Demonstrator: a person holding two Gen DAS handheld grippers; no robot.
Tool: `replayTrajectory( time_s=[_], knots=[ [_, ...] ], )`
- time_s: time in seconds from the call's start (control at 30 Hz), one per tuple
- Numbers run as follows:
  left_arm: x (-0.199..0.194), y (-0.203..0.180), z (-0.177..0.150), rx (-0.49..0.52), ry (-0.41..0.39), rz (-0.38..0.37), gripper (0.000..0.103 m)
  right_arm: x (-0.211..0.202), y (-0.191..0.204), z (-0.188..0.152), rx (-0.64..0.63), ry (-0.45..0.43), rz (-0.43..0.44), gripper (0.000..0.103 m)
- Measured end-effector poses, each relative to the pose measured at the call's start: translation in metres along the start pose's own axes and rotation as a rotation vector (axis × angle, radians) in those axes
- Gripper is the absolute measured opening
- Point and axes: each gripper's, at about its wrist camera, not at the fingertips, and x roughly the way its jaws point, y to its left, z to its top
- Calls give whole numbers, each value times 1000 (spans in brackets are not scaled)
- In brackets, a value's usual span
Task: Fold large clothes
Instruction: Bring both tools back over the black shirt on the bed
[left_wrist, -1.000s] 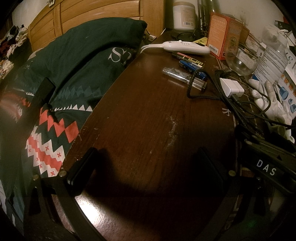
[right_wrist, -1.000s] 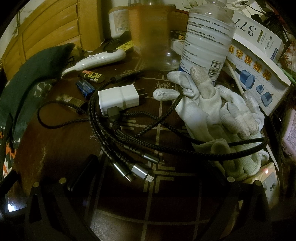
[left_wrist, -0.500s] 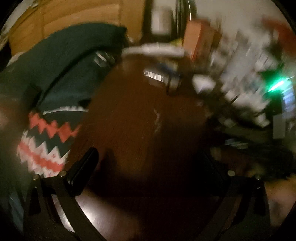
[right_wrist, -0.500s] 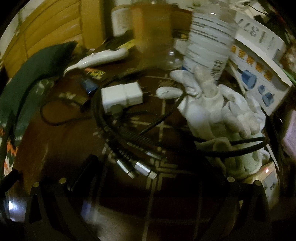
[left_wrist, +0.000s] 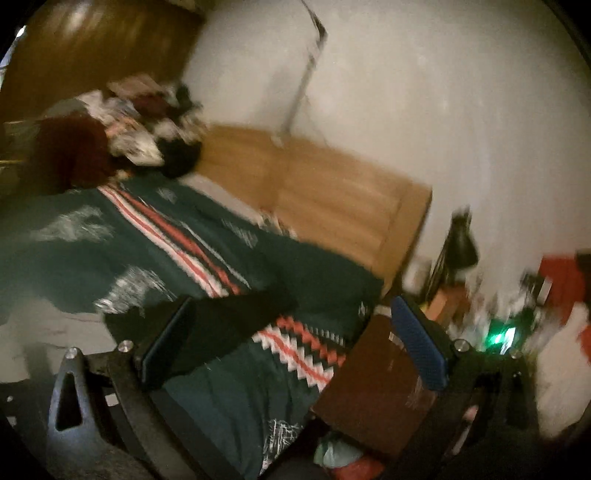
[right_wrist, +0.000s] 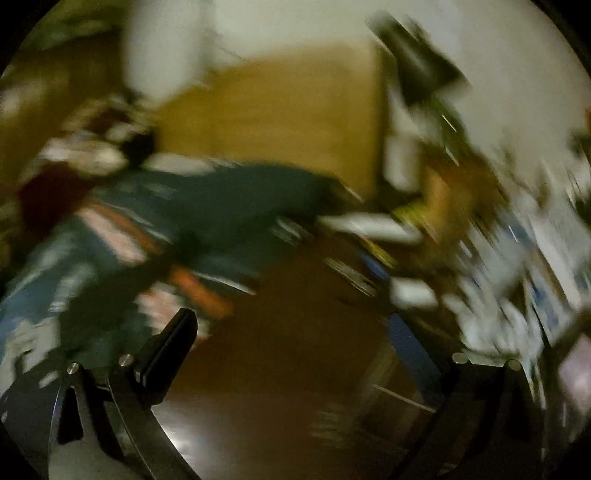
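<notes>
Both grippers empty, jaws spread – left gripper (left_wrist: 291, 339) aims over the bed (left_wrist: 229, 387) at the clothes pile (left_wrist: 122, 129); right gripper (right_wrist: 291, 350) above the desk (right_wrist: 295, 332), badly blurred.

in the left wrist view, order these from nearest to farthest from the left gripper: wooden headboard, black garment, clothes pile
1. black garment, just ahead of the left gripper, on the bed
2. wooden headboard, beyond it, centre
3. clothes pile, far upper left

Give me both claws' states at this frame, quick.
Left claw: open, holding nothing, above the dark green patterned bedding.
Right claw: open, holding nothing, over the brown table; view heavily blurred.
</notes>
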Motion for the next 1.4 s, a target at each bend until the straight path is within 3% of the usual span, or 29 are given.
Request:
replayTrajectory(
  time_s=[0.2, 0.37, 0.47, 0.53, 0.6, 0.67, 0.8, 0.9, 1.03, 1.1, 1.2, 1.27, 1.33, 1.4],
  knots=[
    [-87, 6, 10, -28, -130, 35, 103, -79, 121, 19, -205, -224, 257, 103],
    [-111, 17, 2, -129, -161, -1, 103, -125, 194, 2, -281, -353, 500, 103],
    [-112, 19, -4, -144, -133, 6, 103, -102, 241, -31, -262, -271, 730, 103],
    [-115, 21, -8, -153, -126, -2, 103, -90, 282, -66, -306, -278, 844, 103],
    [-123, 24, -10, -173, -119, -11, 103, -79, 312, -97, -345, -300, 894, 103],
    [-128, 27, -8, -177, -117, -27, 103, -63, 349, -135, -415, -243, 940, 103],
    [-155, 40, -10, -161, -165, 33, 103, -37, 387, -197, -558, -103, 957, 103],
    [-170, 58, -8, -160, -217, 123, 103, -45, 378, -233, -586, 34, 1019, 103],
    [-195, 81, -4, -139, -321, 295, 103, -100, 379, -272, -537, 290, 1223, 103],
    [-207, 86, 1, -114, -358, 370, 103, -120, 393, -277, -557, 325, 1315, 103],
    [-243, 91, 8, -19, -464, 571, 103, -135, 418, -269, -541, 399, 1389, 103],
    [-270, 98, 4, 34, -559, 740, 103, -149, 427, -251, -506, 338, 1389, 103],
    [-299, 121, -16, 36, -610, 893, 103, -160, 429, -232, -525, 192, 1318, 103],
    [-315, 158, -27, 3, -502, 981, 103, -163, 426, -219, -560, 74, 1247, 103]
  ],
)
